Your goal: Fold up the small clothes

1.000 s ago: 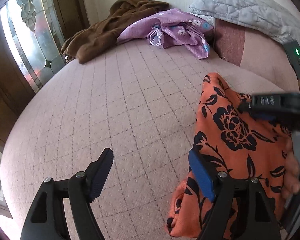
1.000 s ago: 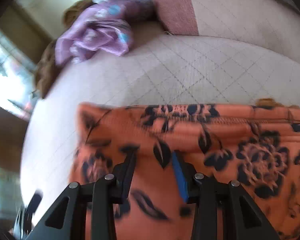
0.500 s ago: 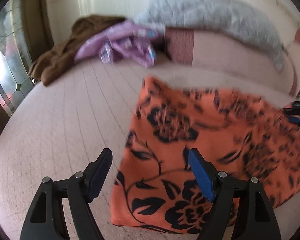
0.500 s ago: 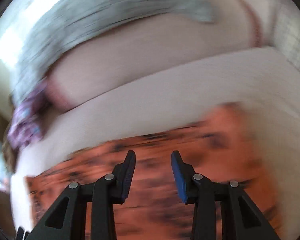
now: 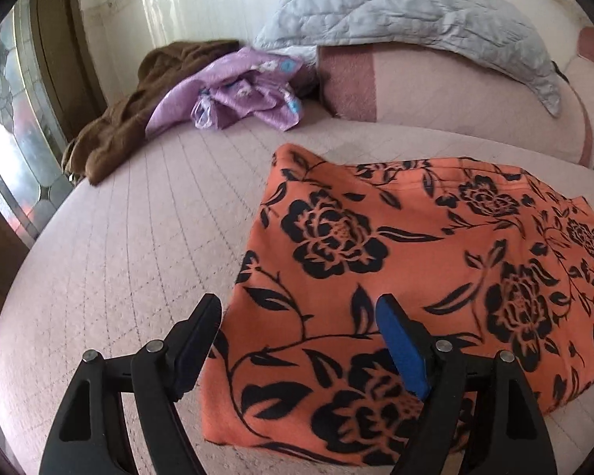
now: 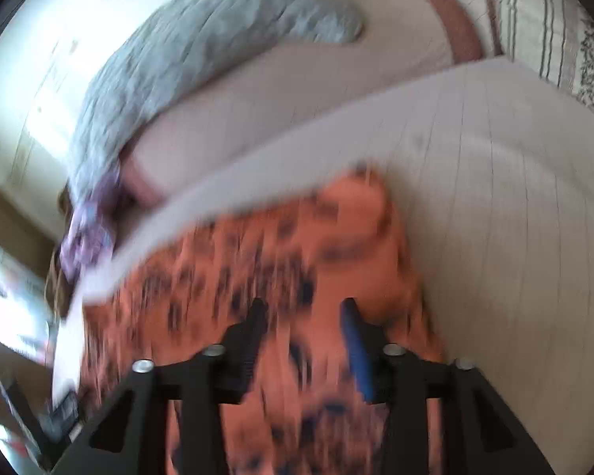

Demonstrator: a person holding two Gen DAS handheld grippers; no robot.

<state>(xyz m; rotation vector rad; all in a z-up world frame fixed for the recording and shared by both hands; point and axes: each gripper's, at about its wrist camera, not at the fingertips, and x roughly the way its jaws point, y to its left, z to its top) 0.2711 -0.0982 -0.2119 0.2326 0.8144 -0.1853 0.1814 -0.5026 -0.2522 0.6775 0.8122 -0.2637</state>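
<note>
Pink quilted bed (image 5: 130,237) carries the orange floral garment (image 5: 396,277), spread flat toward its near right side. Above its left edge the left gripper (image 5: 297,336) hangs with jaws spread wide, pinching nothing. The right gripper (image 6: 303,340), over the cloth's right part in a blurred view, has just been opening, jaws apart with nothing between them. To fold well, I judge each should pinch a corner of one edge and carry it across evenly. Purple cloth (image 5: 237,91) and brown cloth (image 5: 138,107) lie at the far edge.

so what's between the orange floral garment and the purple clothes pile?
Nothing: bare pink quilted bed cover separates orange floral garment from purple clothes pile, per left wrist view.
</note>
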